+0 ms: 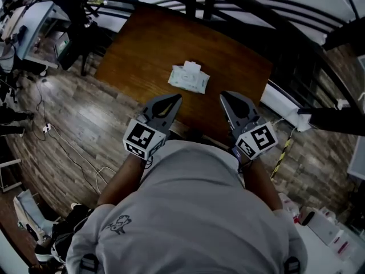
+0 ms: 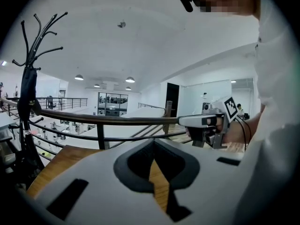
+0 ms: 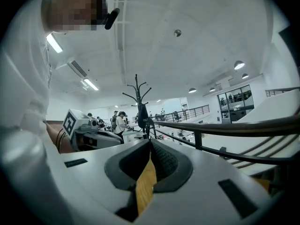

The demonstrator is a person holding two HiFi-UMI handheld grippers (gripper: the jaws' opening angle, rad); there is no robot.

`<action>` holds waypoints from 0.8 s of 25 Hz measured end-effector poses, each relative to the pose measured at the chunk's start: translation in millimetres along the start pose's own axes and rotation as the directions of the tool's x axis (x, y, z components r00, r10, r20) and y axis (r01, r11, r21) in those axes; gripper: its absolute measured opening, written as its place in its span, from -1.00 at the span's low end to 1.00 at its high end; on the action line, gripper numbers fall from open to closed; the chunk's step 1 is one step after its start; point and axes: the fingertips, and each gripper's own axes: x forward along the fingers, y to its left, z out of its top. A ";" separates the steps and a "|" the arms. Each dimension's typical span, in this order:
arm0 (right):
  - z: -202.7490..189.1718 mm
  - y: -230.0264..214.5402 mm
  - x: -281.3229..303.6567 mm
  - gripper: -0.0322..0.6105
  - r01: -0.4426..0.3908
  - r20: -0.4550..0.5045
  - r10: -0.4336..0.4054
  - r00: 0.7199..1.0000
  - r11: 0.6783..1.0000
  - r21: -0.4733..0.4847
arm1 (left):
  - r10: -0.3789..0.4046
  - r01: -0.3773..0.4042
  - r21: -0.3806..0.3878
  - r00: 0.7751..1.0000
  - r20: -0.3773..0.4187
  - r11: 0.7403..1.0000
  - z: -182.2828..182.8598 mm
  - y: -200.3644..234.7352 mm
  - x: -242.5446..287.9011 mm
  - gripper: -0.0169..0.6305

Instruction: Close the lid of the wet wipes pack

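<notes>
The wet wipes pack lies flat in the middle of the brown wooden table, and its white lid flap stands up at the far end. My left gripper hovers over the table's near edge, just short of the pack and slightly to its left, jaws shut and empty. My right gripper is level with it to the pack's right, also shut on nothing. In the left gripper view the left gripper has its tips together, and the right gripper shows beside it. The right gripper view shows the right gripper closed and the left gripper.
A dark metal railing runs behind the table. A coat rack stands at the far left. Cables trail over the wood floor on the left. A white unit sits to the table's right.
</notes>
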 end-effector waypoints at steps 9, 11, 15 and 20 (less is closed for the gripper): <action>-9.0 -36.4 8.4 -0.79 0.028 -0.034 -0.027 0.999 0.999 0.030 | -0.016 0.013 -0.047 0.998 -0.056 0.999 -20.3 22.7 40.0 -0.91; -9.9 -39.9 12.7 -0.79 0.035 -0.039 -0.033 0.999 0.999 0.037 | -0.024 0.021 -0.046 0.997 -0.069 0.999 -21.9 27.9 45.0 -0.91; -17.4 -52.9 25.6 -0.79 0.046 -0.051 -0.043 0.998 0.996 0.074 | -0.042 0.036 -0.054 0.994 -0.099 0.998 -31.5 42.4 59.0 -0.91; -31.0 -71.0 46.2 -0.79 0.058 -0.066 -0.052 0.996 0.994 0.096 | -0.070 0.061 -0.062 0.987 -0.146 0.996 -50.6 61.5 77.4 -0.91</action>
